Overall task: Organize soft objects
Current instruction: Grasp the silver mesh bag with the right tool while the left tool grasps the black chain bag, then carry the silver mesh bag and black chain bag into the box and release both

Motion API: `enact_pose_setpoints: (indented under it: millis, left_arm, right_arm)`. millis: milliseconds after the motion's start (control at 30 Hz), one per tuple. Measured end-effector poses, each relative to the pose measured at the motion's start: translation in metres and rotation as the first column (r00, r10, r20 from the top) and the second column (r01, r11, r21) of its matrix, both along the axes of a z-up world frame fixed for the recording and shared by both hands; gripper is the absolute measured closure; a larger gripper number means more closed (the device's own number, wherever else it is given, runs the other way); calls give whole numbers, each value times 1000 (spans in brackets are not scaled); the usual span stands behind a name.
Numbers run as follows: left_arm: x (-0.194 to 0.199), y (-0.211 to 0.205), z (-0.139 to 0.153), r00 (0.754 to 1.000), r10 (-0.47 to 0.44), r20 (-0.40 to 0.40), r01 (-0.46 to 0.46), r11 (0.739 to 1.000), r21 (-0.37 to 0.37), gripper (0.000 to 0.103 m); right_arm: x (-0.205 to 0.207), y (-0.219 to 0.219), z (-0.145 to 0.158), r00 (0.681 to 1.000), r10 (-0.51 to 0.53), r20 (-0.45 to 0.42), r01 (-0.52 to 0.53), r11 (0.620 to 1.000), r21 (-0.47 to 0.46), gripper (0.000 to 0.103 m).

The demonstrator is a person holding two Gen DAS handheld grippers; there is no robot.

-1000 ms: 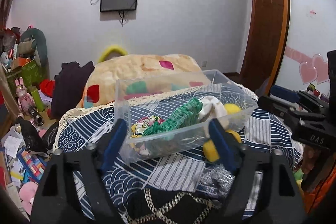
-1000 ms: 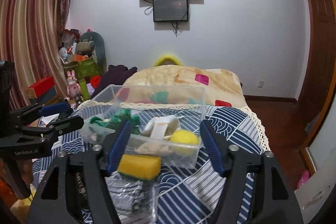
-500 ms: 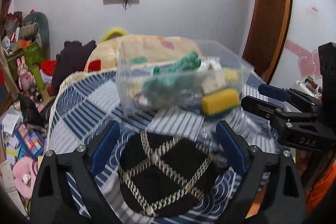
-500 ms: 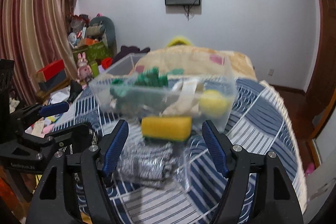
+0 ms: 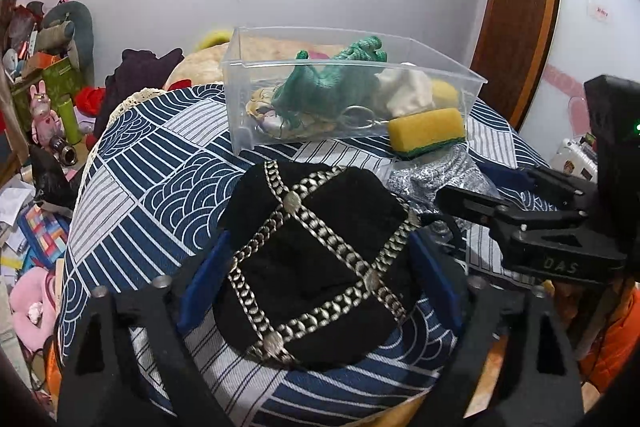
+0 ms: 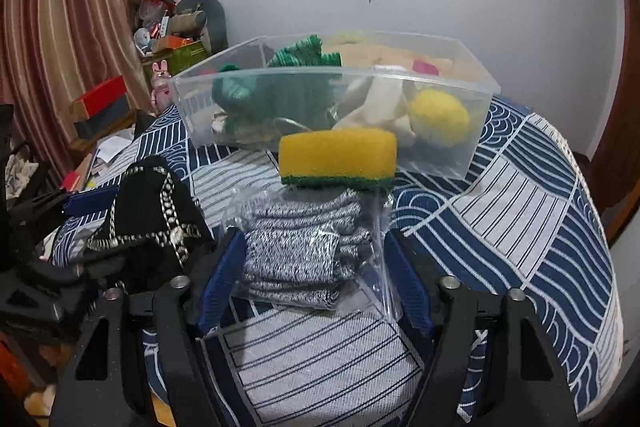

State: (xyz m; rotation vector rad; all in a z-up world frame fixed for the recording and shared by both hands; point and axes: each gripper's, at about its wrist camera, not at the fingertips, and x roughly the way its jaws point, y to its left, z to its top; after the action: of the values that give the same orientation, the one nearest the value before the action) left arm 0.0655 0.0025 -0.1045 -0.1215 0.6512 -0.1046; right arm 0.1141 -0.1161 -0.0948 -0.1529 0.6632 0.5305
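Observation:
A black pouch with silver chain trim point(image 5: 316, 259) lies on the blue patterned cloth, and my left gripper point(image 5: 316, 267) is open with its jaws on either side of it. A bag of grey knit fabric point(image 6: 304, 247) lies between the open jaws of my right gripper point(image 6: 312, 267). A yellow sponge with a green base point(image 6: 338, 157) rests on the far end of that bag, against a clear plastic box point(image 6: 472, 143). The box point(image 5: 240, 107) holds green knit fabric point(image 5: 332, 83), a white cloth point(image 5: 408, 91) and a yellow ball point(image 6: 438, 119).
The cloth-covered table point(image 6: 520, 227) drops off at right and front. A cluttered floor with toys and boxes point(image 5: 36, 147) lies to the left. A bed with a patterned quilt point(image 6: 400, 55) is behind the box. A wooden door point(image 5: 516, 7) stands at right.
Both grippers have dropped and moved forward toward the table. The black pouch now sits between the left jaws and the grey bag between the right jaws. The box looks closer.

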Motion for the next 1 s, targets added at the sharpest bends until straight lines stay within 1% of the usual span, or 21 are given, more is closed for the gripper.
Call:
enact_pose_setpoints:
  millis: [67,100,167,200,267,300,367,533,733,800,1000]
  left_arm:
    - [-1,0,0,1000,-10,-2,9,1000,-3,35]
    - [-3,1,0,1000,-6,1,6,1000,-1,37]
    - [-5,2,2,1000,-7,10,7,1000,-9,50]
    - [-7,3,4,1000,-7,14,7,1000,-14,52]
    - [-9,5,6,1000,-4,25,4,1000,-19,62]
    - [-10,6,9,1000,-2,31,3,1000,-22,63]
    - [-12,9,13,999,0,41,1,1000,-26,71]
    - [-15,21,26,998,11,66,-6,997,-76,76]
    - [-18,32,49,991,30,129,-14,992,-126,77]
    - [-17,35,58,987,33,155,-12,991,-136,77]
    - [-11,36,79,977,34,211,-7,992,-130,77]
  right_arm:
    - [0,-4,1,1000,5,-9,-5,1000,21,51]
    - [-2,-5,2,1000,5,-5,-5,1000,21,53]
    - [-7,-6,4,1000,-1,5,1,1000,20,63]
    - [-9,-8,4,1000,-4,9,4,1000,20,65]
    - [-12,-12,6,1000,-3,9,2,1000,29,69]
    - [-14,-14,6,1000,-4,9,3,999,35,69]
    - [-18,-16,9,1000,-1,13,1,999,43,72]
    - [-27,-17,16,999,18,38,-19,999,42,73]
    - [-34,-21,34,997,26,79,-32,996,86,73]
    - [-34,-23,42,995,20,94,-30,994,102,73]
    - [-31,-25,64,989,-11,147,-8,992,128,73]
